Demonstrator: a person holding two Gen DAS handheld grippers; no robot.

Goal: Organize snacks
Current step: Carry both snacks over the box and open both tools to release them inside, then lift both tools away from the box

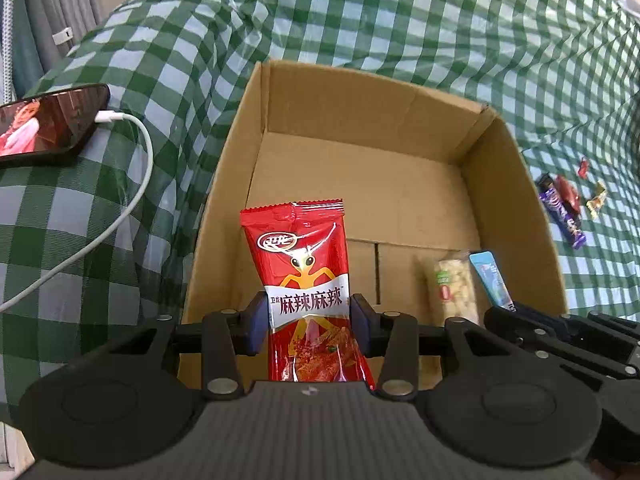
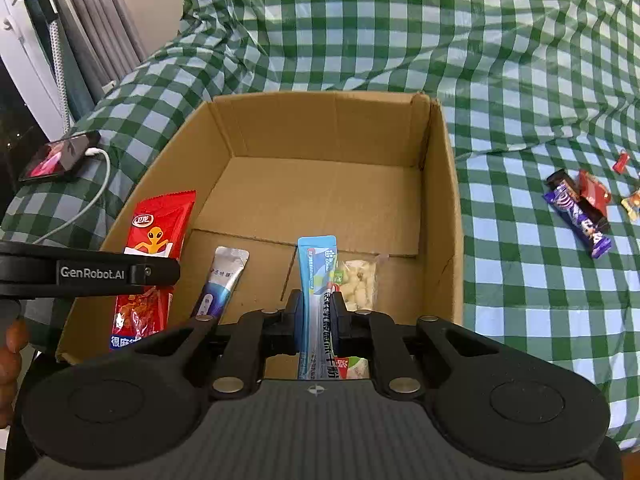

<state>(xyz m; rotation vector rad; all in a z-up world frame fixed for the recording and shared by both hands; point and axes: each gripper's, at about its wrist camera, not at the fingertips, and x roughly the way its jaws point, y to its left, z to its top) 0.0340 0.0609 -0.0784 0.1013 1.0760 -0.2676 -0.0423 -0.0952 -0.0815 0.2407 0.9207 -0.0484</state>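
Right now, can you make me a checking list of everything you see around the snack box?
Surface: green checked cloth, wrinkled.
Job's things: open cardboard box; red snack packet in the left claw; blue stick packet in the right claw, over the box; clear packet of pale pieces beside it; silver-blue sachet in the box.
Clutter: loose sweets on the cloth right of the box, among them a purple bar and red wrappers.
Claws: left claw shut on the red snack packet; right claw shut on the blue stick packet.
Cables: white cable plugged into a phone, screen lit.
Surroundings: grey curtains at the left.
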